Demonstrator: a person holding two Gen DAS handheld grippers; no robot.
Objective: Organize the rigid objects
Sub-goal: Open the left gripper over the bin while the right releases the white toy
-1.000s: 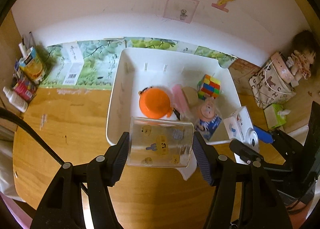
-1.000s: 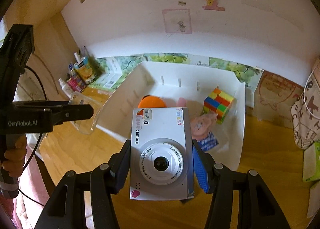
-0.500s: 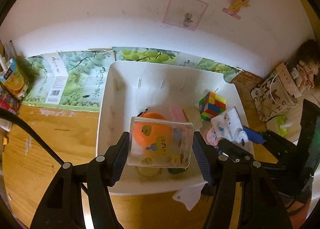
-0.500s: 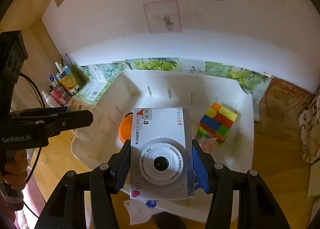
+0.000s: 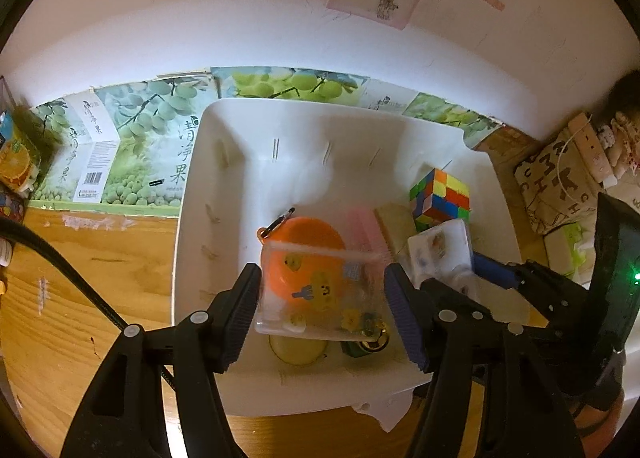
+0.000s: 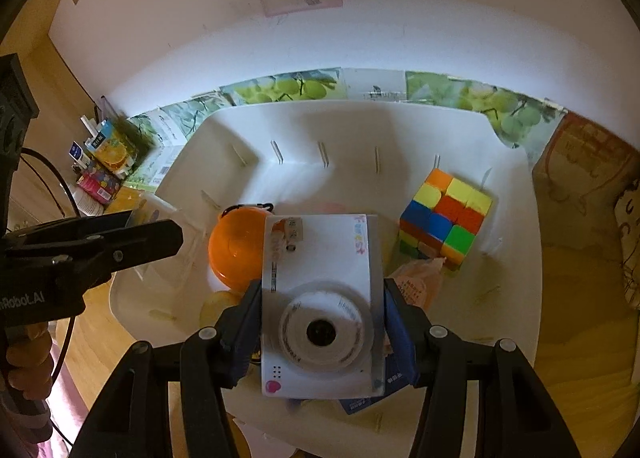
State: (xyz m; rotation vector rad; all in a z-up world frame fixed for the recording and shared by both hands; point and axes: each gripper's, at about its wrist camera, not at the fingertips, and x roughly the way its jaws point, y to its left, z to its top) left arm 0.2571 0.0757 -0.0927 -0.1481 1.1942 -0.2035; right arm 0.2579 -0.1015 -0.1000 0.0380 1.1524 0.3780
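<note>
Both grippers hang over the white bin (image 5: 192, 242), each with something between its jaws. Nearest in the left wrist view, the left gripper (image 5: 323, 310) brackets a clear plastic box (image 5: 320, 294) printed with yellow cartoon stickers; its jaws have just been opening, and a thin gap shows on the right side of the box, so whether the pads press it cannot be told. In the right wrist view the right gripper (image 6: 322, 332) has its jaws set about the lower half of a white toy camera (image 6: 320, 310), lens toward the viewer; these jaws have also just opened a little, with the camera between them. Under the clear box, inside the bin, lie a pale yellow disc (image 5: 296, 348) and an orange round case (image 6: 232, 250). Farther back a colour cube (image 6: 444, 219) sits by the bin's right wall. Beyond the bin, grape-printed cartons (image 5: 132, 145) line the white wall (image 5: 200, 17).
</note>
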